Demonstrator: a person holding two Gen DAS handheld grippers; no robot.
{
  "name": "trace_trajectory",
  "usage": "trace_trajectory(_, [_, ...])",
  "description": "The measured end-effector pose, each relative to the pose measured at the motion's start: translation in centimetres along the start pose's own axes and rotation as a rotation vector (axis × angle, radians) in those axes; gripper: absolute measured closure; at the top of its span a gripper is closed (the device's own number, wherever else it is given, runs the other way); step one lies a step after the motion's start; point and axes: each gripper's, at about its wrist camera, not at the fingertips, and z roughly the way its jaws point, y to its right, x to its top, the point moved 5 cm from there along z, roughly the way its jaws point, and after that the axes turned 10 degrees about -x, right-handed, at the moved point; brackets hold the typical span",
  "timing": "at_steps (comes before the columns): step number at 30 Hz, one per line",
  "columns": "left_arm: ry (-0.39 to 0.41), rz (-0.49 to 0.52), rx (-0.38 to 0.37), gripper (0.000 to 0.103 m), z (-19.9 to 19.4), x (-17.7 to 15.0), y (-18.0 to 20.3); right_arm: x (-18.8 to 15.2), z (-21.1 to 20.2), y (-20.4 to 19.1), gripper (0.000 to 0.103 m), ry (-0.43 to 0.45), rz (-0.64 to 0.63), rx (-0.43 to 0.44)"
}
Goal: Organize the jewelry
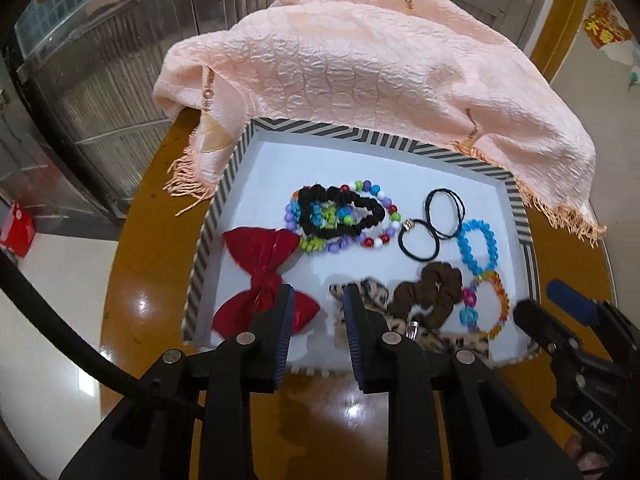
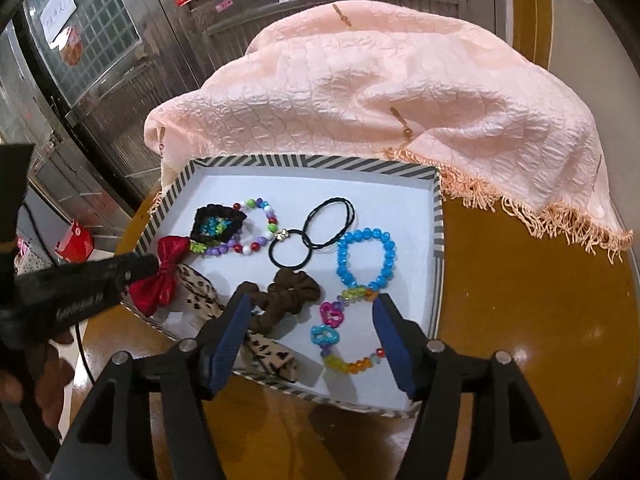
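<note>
Above striped tray (image 2: 438, 216), parted empty tongs (image 2: 310, 340)

Bead bracelets (image 2: 366, 260), black hair ties (image 2: 316, 226), scrunchies (image 2: 290, 296) and a red bow (image 2: 164, 276) lie scattered inside the striped tray (image 2: 438, 216).

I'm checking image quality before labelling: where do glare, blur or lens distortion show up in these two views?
Left wrist view: ceiling-light glare spots on the glossy brown table, the striped tray rim bowed by the fisheye, the right gripper motion-blurred. Right wrist view: dark corner vignetting, table glare at right, the left gripper blurred, the pink cloth sharp.
</note>
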Motion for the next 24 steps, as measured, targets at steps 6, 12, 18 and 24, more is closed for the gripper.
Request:
trace_trajectory(6, [0.037, 0.009, 0.003, 0.084, -2.1, -1.2, -0.1, -0.7, -1.1, -1.3, 0.030, 0.013, 0.024, 0.013])
trace_trajectory(12, [0.065, 0.026, 0.015, 0.084, -3.9, -1.9, -0.7, -1.3, -2.2, -2.8, 0.030, 0.028, 0.016, 0.009])
trace_trajectory(18, [0.087, 0.049, 0.029, 0.084, -5.2, -2.6, -1.0, -1.7, -3.1, -3.7, 0.030, 0.040, 0.015, 0.009])
trace_trajectory(24, [0.096, 0.067, 0.031, 0.084, -5.9, -3.1, -1.2, -2.3, -3.4, -4.5, 0.030, 0.041, 0.012, 0.011])
